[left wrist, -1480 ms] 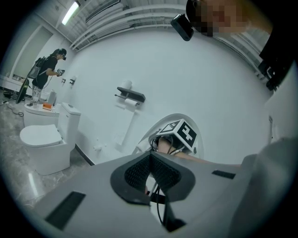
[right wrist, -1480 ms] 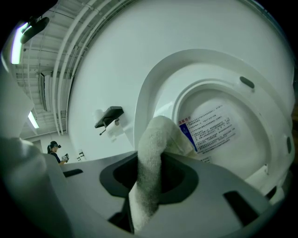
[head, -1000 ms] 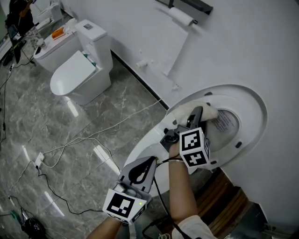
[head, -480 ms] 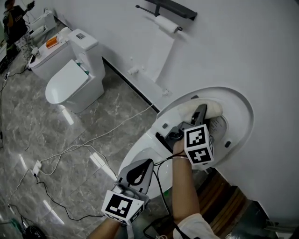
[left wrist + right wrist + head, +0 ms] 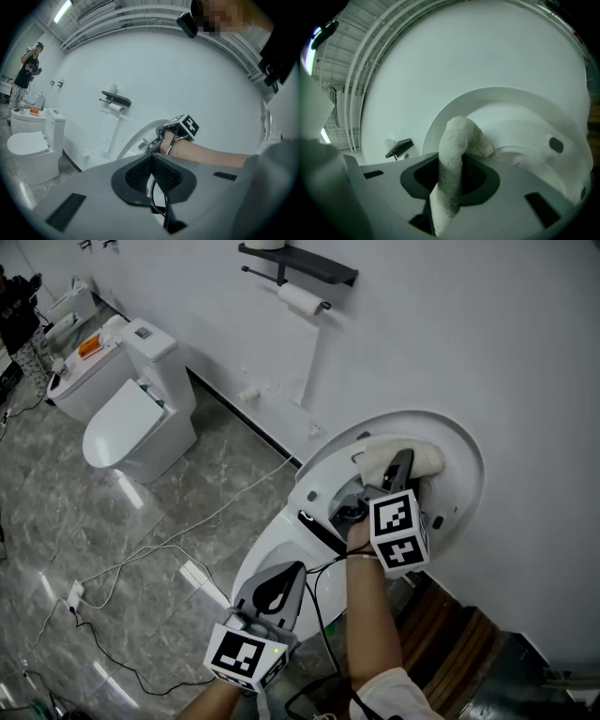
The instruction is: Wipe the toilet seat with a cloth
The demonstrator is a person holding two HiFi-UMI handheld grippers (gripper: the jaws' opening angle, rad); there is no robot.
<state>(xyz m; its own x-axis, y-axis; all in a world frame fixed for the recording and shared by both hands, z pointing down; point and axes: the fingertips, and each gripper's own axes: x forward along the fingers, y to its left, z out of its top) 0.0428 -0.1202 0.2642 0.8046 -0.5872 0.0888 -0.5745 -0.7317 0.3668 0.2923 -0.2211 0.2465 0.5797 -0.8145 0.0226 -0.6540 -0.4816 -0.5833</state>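
Head view: right gripper (image 5: 401, 465) at the raised toilet seat (image 5: 464, 460), its tips buried in the white cloth (image 5: 427, 457), which lies against the seat. Left gripper (image 5: 281, 582) sits lower, apart from the seat. The forearm hides much of the bowl.
Left gripper view: jaws fully together, nothing between them.
Right gripper view: jaws clamped on the cloth, whose lower end is cut off by the gripper body.

The right hand-held gripper (image 5: 400, 468), clamped on the cloth (image 5: 380, 457), has slid across the raised toilet seat (image 5: 461, 460), seemingly nearer its far rim. The head view has swung upward, so the wall shelf (image 5: 298, 262) and paper roll (image 5: 302, 299) now show fully.
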